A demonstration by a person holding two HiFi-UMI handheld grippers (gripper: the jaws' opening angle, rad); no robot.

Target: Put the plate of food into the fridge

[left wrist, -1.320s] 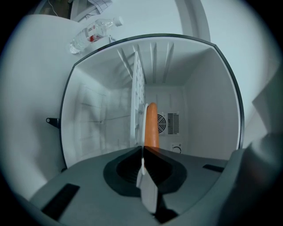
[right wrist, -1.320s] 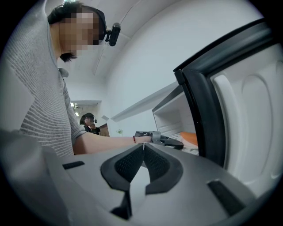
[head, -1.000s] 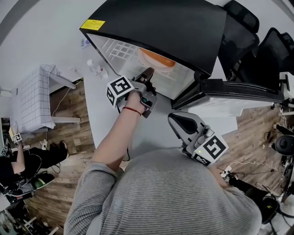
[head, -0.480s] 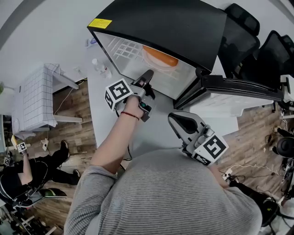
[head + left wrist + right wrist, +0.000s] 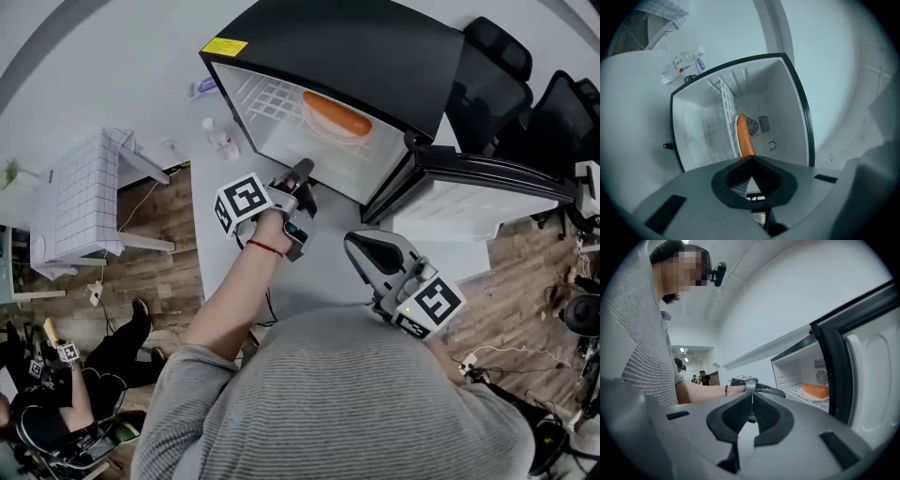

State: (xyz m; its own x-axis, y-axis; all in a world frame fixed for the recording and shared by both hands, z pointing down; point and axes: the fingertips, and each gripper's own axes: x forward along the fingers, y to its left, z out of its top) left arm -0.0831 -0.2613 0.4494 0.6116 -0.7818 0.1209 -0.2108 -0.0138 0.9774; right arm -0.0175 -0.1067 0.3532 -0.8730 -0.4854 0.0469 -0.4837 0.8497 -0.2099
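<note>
The small black fridge (image 5: 356, 47) stands open on the white counter. A white plate with orange food (image 5: 336, 116) rests on its wire shelf (image 5: 727, 112). The food (image 5: 744, 136) shows edge-on in the left gripper view. My left gripper (image 5: 302, 172) hangs just outside the opening, shut and holding nothing, its tips (image 5: 750, 159) meeting in front of the plate. My right gripper (image 5: 361, 246) is lower, near my body, also shut and empty. In the right gripper view its jaws (image 5: 752, 397) point toward the left gripper (image 5: 759, 387) and the plate (image 5: 815, 390).
The fridge door (image 5: 487, 187) swings out to the right, its inner face (image 5: 867, 371) close to my right gripper. A plastic bottle (image 5: 218, 139) lies on the counter left of the fridge. Black chairs (image 5: 506, 84) stand at the back right; a white checked stand (image 5: 80, 197) is on the left.
My left gripper has drawn back a little from the fridge opening. The plate stays on the shelf. My right gripper has not moved.
</note>
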